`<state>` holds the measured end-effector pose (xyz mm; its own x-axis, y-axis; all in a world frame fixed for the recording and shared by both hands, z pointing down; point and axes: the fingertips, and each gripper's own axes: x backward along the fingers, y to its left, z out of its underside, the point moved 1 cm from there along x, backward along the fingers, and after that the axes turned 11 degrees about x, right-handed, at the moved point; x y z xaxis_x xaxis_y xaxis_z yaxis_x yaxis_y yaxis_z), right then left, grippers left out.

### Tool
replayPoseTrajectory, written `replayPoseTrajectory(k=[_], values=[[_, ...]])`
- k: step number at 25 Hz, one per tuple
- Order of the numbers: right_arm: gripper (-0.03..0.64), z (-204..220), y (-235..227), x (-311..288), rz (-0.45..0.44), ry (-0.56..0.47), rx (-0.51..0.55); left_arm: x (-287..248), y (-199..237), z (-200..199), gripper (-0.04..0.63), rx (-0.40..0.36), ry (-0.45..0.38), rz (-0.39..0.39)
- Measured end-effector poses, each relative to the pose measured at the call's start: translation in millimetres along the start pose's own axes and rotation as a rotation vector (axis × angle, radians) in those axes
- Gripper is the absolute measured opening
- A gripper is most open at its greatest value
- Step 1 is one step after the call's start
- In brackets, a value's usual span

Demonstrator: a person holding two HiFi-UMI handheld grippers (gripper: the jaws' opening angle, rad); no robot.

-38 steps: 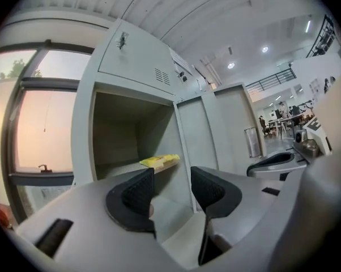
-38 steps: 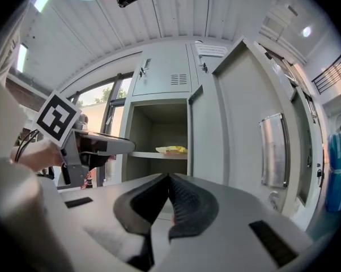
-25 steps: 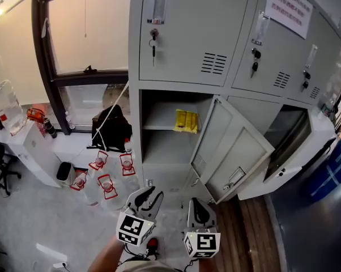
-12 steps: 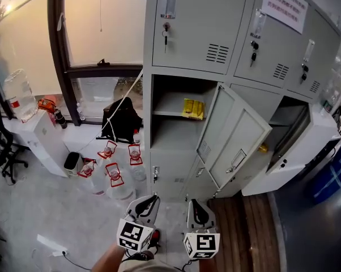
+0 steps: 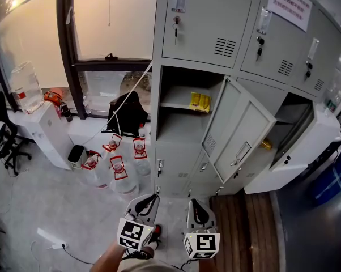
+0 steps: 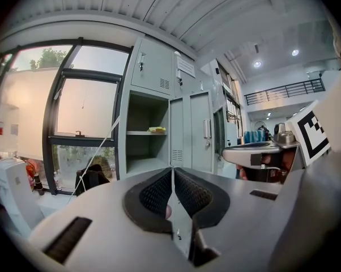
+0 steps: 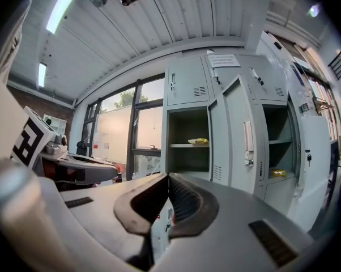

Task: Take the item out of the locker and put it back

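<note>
A yellow packet (image 5: pixel 200 101) lies on the upper shelf of the open grey locker (image 5: pixel 182 126); it also shows small and far off as the packet (image 6: pixel 156 130) and the packet (image 7: pixel 197 141) in the two gripper views. The locker door (image 5: pixel 241 135) hangs open to the right. Both grippers are held low, well short of the locker, and point at it. My left gripper (image 5: pixel 153 198) (image 6: pixel 171 170) is closing the last bit, its pads meeting with nothing between them. My right gripper (image 5: pixel 194 202) (image 7: pixel 167 176) is shut and holds nothing.
Several water bottles with red handles (image 5: pixel 116 164) stand on the floor left of the locker, with a black bag (image 5: pixel 127 115) behind them. A white cabinet (image 5: pixel 45 132) is at the far left. A second locker (image 5: pixel 289 123) stands open at the right with a yellow item (image 5: pixel 265 145) inside.
The left gripper's jaws have come together from open. The head view has swung, so the lockers sit further right and higher in it. Both grippers stay low at the bottom.
</note>
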<state>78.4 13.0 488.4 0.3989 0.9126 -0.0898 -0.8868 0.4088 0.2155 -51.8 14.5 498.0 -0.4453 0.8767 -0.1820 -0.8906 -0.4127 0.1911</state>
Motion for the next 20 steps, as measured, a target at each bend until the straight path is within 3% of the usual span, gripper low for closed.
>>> replayPoseTrajectory(k=[20], values=[[0.018, 3.7, 7.8, -1.1, -0.020, 0.002, -0.005, 4.8, -1.1, -1.2, 0.035, -0.027, -0.004, -0.010]])
